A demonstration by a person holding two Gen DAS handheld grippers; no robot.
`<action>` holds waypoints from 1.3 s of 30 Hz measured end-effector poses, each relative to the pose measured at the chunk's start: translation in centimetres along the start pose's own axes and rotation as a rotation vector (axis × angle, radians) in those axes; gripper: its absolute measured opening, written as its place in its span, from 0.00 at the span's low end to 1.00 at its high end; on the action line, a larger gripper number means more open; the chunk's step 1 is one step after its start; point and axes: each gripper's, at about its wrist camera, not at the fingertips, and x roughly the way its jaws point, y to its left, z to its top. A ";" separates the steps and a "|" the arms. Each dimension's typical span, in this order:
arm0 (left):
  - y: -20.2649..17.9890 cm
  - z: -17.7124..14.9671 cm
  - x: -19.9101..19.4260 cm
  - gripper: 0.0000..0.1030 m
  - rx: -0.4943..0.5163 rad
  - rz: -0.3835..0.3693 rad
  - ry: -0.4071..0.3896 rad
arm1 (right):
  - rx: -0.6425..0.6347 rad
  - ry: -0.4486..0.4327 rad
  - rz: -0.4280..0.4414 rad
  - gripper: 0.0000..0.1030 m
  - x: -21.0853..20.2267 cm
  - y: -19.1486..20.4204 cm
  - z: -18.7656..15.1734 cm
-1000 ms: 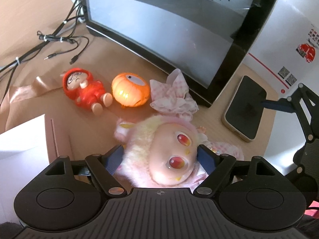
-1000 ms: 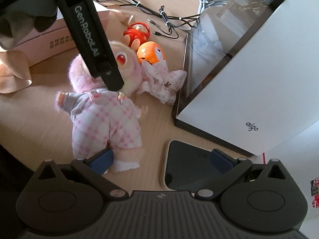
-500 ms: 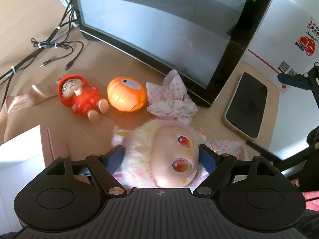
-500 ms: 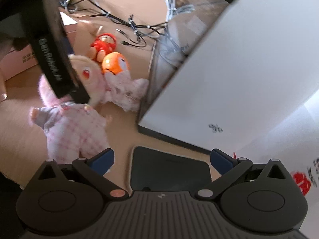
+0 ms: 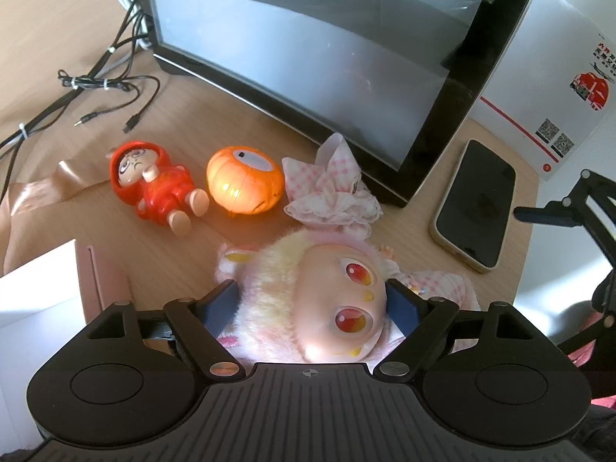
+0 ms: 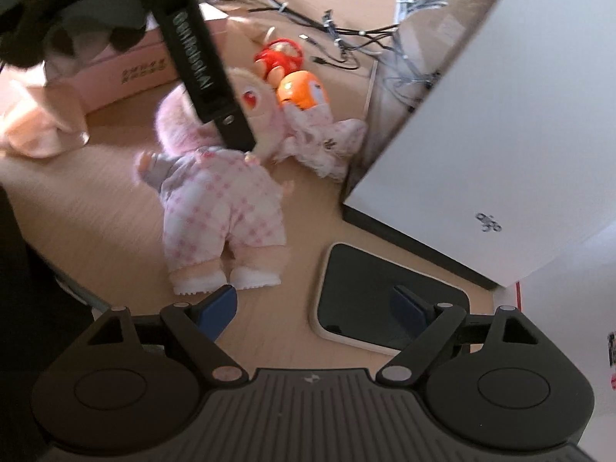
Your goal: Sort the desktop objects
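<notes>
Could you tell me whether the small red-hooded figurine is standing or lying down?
Lying down: the red-hooded figurine rests on its back on the wooden desk, face up.

The left gripper (image 5: 312, 304) and the right gripper (image 6: 313, 310) look the same: black ribbed body, two round discs, silver screws, black linkage arms, blue finger pads (image 5: 219, 306).

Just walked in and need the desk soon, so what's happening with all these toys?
A person is sorting the desk with two handheld claws. The left claw has its fingers on either side of the head of the pink plush doll, which lies on the wooden desk. The right claw is open and empty, above the phone. The red figure, orange pumpkin toy and checked cloth lie untouched beside the monitor.
</notes>
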 end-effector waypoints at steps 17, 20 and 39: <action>0.5 0.1 0.2 0.85 -0.001 -0.013 0.000 | 0.172 -0.017 -0.024 0.84 -0.3 -2.9 0.3; 0.9 0.1 -0.2 0.82 -0.021 -0.034 -0.007 | 0.251 -0.009 0.002 0.84 -0.1 -3.7 0.3; 4.5 0.5 -0.4 0.81 -0.230 -0.220 0.001 | 0.555 0.030 0.256 0.93 1.6 -1.8 1.5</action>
